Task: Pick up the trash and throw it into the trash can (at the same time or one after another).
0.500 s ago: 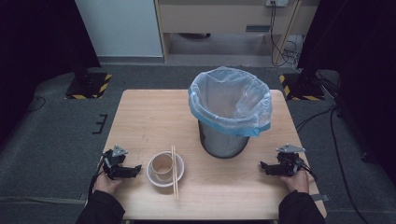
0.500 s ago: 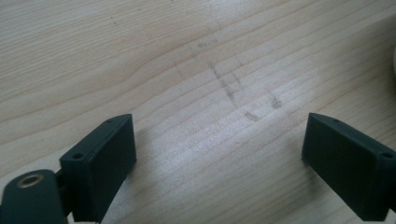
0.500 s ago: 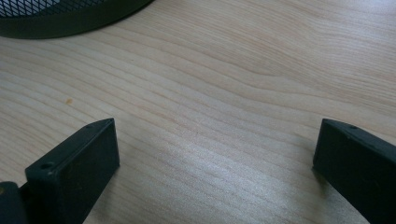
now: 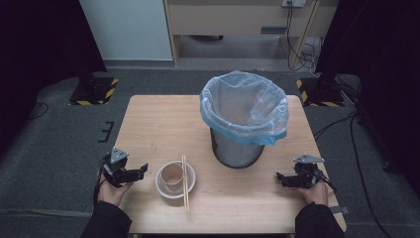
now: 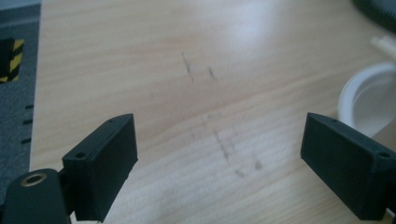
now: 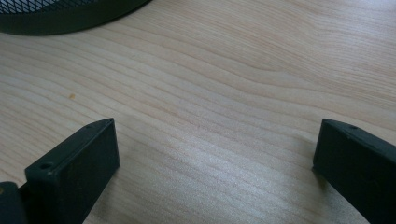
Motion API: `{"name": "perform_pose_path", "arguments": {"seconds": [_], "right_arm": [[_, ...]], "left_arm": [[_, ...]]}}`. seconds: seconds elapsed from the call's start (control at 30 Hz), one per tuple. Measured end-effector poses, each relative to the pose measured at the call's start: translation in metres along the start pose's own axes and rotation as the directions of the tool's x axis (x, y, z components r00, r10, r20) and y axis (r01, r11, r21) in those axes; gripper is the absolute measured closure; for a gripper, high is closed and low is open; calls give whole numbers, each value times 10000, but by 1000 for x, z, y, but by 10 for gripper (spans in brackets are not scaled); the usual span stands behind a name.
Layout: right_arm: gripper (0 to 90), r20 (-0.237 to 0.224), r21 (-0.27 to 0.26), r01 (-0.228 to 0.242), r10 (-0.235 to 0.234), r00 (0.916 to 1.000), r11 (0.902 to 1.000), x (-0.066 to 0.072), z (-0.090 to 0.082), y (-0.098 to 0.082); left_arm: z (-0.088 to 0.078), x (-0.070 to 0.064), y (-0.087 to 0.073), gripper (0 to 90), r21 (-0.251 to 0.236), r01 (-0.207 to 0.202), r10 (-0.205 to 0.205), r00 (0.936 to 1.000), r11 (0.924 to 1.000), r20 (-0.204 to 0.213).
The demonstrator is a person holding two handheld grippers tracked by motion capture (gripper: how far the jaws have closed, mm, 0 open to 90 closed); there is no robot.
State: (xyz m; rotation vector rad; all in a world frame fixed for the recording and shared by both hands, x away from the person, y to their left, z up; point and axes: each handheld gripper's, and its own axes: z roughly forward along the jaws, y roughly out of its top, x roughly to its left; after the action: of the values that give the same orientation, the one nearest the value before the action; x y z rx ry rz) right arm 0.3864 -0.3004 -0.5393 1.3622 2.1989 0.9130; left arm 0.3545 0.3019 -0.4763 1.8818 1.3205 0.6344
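A white bowl [image 4: 176, 179] with a brown paper cup inside sits near the table's front edge, and a pair of wooden chopsticks [image 4: 185, 183] lies across its rim. Behind it stands a black mesh bin [image 4: 236, 148] lined with a pale blue bag [image 4: 245, 106]. My left gripper [image 4: 142, 171] rests at the table's left edge, open and empty, pointing toward the bowl. In the left gripper view the gripper [image 5: 219, 154] has bare wood between its jaws, with the bowl's rim [image 5: 369, 98] at the right. My right gripper [image 4: 280, 177] is open and empty at the front right; in its own view the gripper [image 6: 215, 163] faces bare wood.
The wooden table [image 4: 163, 129] has free room on its left half and along the front. Grey carpet surrounds it. Yellow-black striped stand bases [image 4: 94, 91] sit on the floor behind the far corners. The bin's base [image 6: 65, 14] shows at the right gripper view's top.
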Motion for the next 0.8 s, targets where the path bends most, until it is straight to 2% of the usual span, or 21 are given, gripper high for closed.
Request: {"name": "perform_pose_path", "arguments": {"seconds": [0.03, 0.1, 0.13, 0.17, 0.23, 0.27, 0.3, 0.33, 0.37, 0.4, 0.43, 0.47, 0.5, 0.53, 0.6, 0.73, 0.8], "right_arm": [[4, -8, -6, 14, -14, 10000, 10000, 0, 0, 0], [4, 0, -6, 25, -25, 10000, 10000, 0, 0, 0], [4, 0, -6, 25, -25, 10000, 10000, 0, 0, 0], [5, 17, 10, -13, 13, 10000, 10000, 0, -1, 0], [4, 17, 7, -22, 22, 10000, 10000, 1, -1, -1], [4, 17, 7, -22, 22, 10000, 10000, 1, -1, -1], [4, 16, 13, -17, 17, 10000, 10000, 1, -1, 0], [4, 16, 13, -17, 17, 10000, 10000, 1, -1, 0], [4, 17, 7, -18, 18, 10000, 10000, 1, -1, -1], [4, 16, 9, -20, 20, 10000, 10000, 1, -1, -1], [4, 19, 7, -16, 16, 10000, 10000, 1, -1, 0], [4, 19, 9, -16, 16, 10000, 10000, 1, -1, 0], [4, 19, 9, -17, 16, 10000, 10000, 1, -1, 0], [4, 19, 9, -17, 16, 10000, 10000, 1, -1, 0], [4, 18, 7, -15, 15, 10000, 10000, 1, -1, -1], [4, 17, 14, -12, 12, 10000, 10000, 0, -1, 0], [4, 17, 8, -12, 12, 10000, 10000, 0, -1, -1]], "left_arm": [[-7, -3, 5, 103, -452, 133, -135, 9999, 9989, -20], [-15, -6, 10, 103, -922, 329, -326, 9995, 9952, 54], [-15, -6, 10, 103, -922, 329, -326, 9995, 9952, 54], [-22, -8, 15, 103, -1369, 380, -380, 9993, 9899, 24], [-28, -10, 17, 104, -1695, 402, -395, 9992, 9847, 75], [-28, -10, 17, 106, -1695, 402, -395, 9992, 9847, 75], [-32, -12, 19, 108, -1958, 527, -492, 9985, 9792, 227], [-32, -12, 19, 109, -1958, 527, -492, 9985, 9792, 227], [-36, -13, 20, 110, -2206, 651, -568, 9974, 9732, 440], [-36, -13, 20, 110, -2206, 651, -568, 9974, 9732, 440], [-38, -14, 21, 110, -2377, 711, -589, 9966, 9687, 578], [-41, -17, 22, 110, -2737, 873, -626, 9932, 9578, 980], [-42, -19, 23, 110, -2877, 977, -673, 9912, 9527, 1137], [-42, -19, 23, 110, -2877, 977, -673, 9912, 9527, 1137], [-44, -26, 24, 113, -3048, 1078, -626, 9860, 9463, 1545], [-43, -35, 25, 127, -3053, 926, -375, 9826, 9477, 1816], [-42, -40, 25, 130, -2980, 792, -218, 9813, 9513, 1912]]}}
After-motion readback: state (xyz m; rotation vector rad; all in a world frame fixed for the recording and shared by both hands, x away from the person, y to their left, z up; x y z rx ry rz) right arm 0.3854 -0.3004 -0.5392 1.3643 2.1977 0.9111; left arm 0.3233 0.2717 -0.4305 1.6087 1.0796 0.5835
